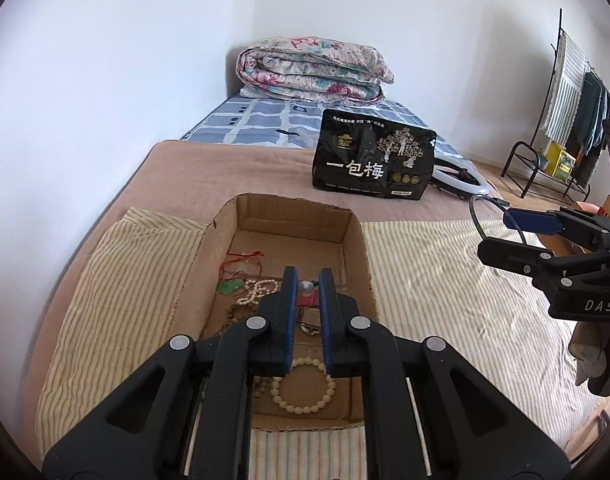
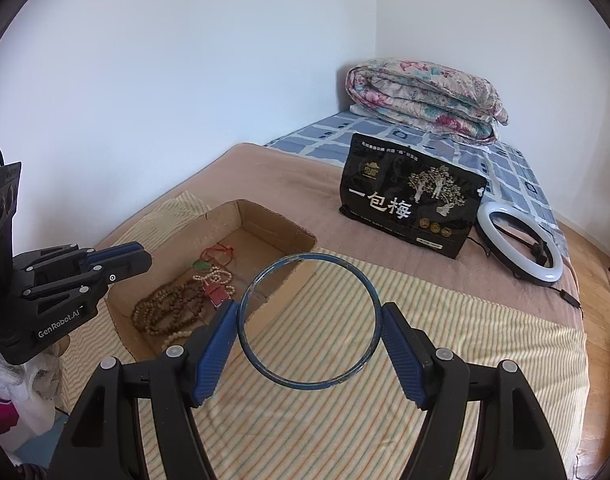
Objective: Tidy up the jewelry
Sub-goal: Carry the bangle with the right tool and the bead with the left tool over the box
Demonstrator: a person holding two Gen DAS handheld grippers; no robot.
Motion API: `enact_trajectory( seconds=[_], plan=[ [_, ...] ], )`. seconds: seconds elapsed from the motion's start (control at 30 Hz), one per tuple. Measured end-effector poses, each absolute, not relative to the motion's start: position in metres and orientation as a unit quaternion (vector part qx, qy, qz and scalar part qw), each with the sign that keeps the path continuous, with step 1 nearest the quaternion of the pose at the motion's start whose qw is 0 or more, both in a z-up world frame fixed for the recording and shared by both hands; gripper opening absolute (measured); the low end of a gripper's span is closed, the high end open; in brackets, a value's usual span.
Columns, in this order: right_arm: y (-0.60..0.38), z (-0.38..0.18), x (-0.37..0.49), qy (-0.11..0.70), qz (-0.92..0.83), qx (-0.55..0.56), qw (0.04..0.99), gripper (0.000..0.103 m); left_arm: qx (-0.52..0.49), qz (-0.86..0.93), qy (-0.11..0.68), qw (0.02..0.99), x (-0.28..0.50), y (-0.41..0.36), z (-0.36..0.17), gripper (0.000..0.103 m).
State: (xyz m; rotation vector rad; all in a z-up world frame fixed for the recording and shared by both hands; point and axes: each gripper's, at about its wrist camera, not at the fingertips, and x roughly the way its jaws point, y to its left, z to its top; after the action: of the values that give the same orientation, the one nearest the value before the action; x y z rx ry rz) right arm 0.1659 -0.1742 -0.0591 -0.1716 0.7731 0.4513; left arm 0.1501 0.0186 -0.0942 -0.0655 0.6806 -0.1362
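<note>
Blue and worn, a thin bangle [image 2: 309,322] sits clamped across its width between the pads of the right gripper [image 2: 309,334], held in the air above a striped cloth [image 2: 445,344] spread on the bed. At ten o'clock from the ring in the right wrist view lies the open cardboard box [image 2: 265,220], which already holds a long string of brown beads [image 2: 167,312], a pale bead strand [image 2: 213,277], a green pendant on red cord [image 2: 202,266] and, nearest the camera in the left wrist view, a cream bead bracelet [image 1: 305,388]. The left gripper [image 1: 308,284] hovers over the box with its fingers drawn nearly together; whether it pinches anything cannot be told. A black snack bag [image 2: 415,200] and a ring light [image 2: 519,242] stand at one and two o'clock, well apart. To finish well, the bangle likely needs carrying over the box wall, lowering to a bare patch of floor, then releasing flat so it does not snag the strands.
</note>
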Motion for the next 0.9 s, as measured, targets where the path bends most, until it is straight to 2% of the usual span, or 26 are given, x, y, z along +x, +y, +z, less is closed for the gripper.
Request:
enact_trajectory(
  seconds=[0.27,0.9],
  plan=[
    [-0.141,-0.069,0.182,0.377,0.239,-0.085,0.891,0.073,-0.037,-0.055,0.341,0.938,0.145,0.039,-0.103,0.009],
    [-0.104,-0.103,0.236,0.400,0.251,-0.059,0.879,0.073,-0.031,-0.058,0.350,0.934,0.152,0.032,-0.124,0.009]
  ],
)
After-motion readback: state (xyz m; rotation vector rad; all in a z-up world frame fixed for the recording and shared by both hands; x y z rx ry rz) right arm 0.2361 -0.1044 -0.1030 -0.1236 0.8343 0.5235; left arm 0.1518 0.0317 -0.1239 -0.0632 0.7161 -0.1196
